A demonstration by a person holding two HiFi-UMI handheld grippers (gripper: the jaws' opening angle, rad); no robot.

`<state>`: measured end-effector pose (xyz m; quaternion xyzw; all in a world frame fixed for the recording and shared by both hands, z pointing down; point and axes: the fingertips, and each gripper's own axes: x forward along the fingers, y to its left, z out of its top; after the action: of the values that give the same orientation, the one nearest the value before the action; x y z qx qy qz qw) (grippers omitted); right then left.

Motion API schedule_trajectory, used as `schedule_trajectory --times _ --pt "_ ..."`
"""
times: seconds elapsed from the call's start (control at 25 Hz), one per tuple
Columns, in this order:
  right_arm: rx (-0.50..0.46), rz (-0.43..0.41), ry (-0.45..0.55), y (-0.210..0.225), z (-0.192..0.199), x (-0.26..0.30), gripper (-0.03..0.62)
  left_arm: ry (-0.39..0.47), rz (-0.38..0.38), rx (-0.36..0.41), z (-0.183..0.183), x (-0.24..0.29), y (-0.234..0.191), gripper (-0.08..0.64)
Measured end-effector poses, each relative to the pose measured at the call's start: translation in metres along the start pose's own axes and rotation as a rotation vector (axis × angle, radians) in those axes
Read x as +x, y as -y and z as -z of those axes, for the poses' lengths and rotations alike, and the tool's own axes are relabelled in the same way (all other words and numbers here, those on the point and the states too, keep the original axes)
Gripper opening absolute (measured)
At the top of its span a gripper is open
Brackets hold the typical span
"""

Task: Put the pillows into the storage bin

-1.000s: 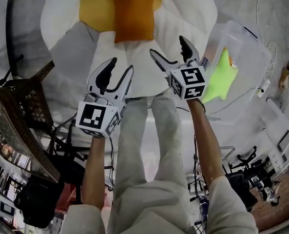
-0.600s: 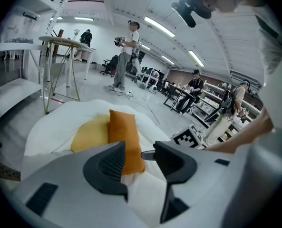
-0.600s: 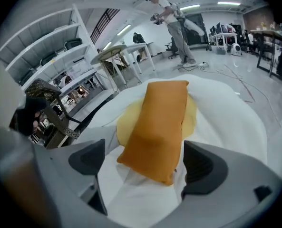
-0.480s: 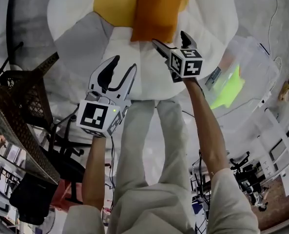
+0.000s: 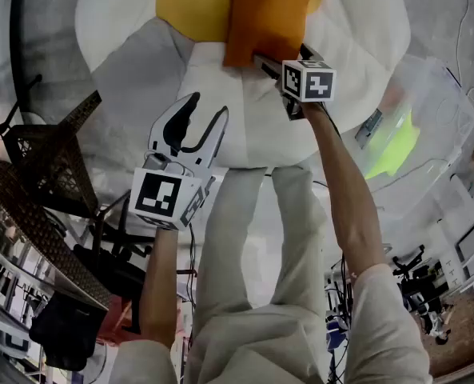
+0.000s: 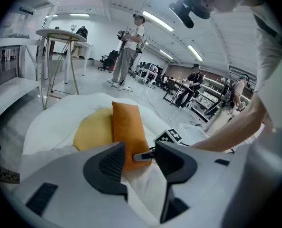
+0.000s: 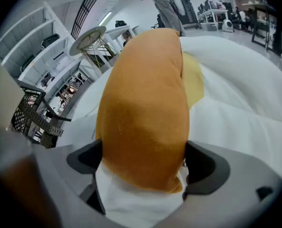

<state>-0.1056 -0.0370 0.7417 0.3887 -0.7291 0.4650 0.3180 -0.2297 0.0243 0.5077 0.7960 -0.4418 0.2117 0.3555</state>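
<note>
Two grippers hover over a white sheet (image 5: 244, 126). The left gripper (image 5: 207, 109) holds its jaws apart with nothing between them. The right gripper (image 7: 143, 163), its jaws just opened wide, straddles the near end of the orange pillow (image 5: 267, 14), which lies on the sheet overlapping a yellow pillow (image 5: 190, 6). To the right stands the clear storage bin (image 5: 448, 102) with a green pillow (image 5: 396, 146) inside. Beyond, a round table (image 6: 60, 34), desks (image 6: 179, 87) and a standing person (image 6: 131, 42) occupy a bright white hall.
</note>
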Motion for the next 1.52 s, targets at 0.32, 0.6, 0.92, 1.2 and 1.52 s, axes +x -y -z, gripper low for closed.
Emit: schedule_trajectory --times 0.32,0.6,0.92,1.2,1.52 --pt "-0.02 0.003 -0.07 -0.011 -0.006 -0.007 0.351 0.009 0.001 0.001 -0.01 -0.002 0.006 0.193" --pt "-0.019 -0.023 -0.019 -0.03 -0.027 -0.05 0.29 0.018 -0.006 0.004 -0.027 -0.014 0.03 0.193" --pt "-0.01 -0.061 -0.039 -0.034 0.007 -0.116 0.281 0.036 0.015 0.02 -0.049 -0.024 0.088 0.193" --pt "-0.021 -0.096 0.034 -0.037 0.01 -0.188 0.279 0.052 0.032 0.041 -0.06 -0.022 0.136 0.193" --pt "0.008 -0.079 0.21 -0.001 -0.011 -0.28 0.279 0.037 0.114 0.111 -0.066 0.001 0.213 0.193"
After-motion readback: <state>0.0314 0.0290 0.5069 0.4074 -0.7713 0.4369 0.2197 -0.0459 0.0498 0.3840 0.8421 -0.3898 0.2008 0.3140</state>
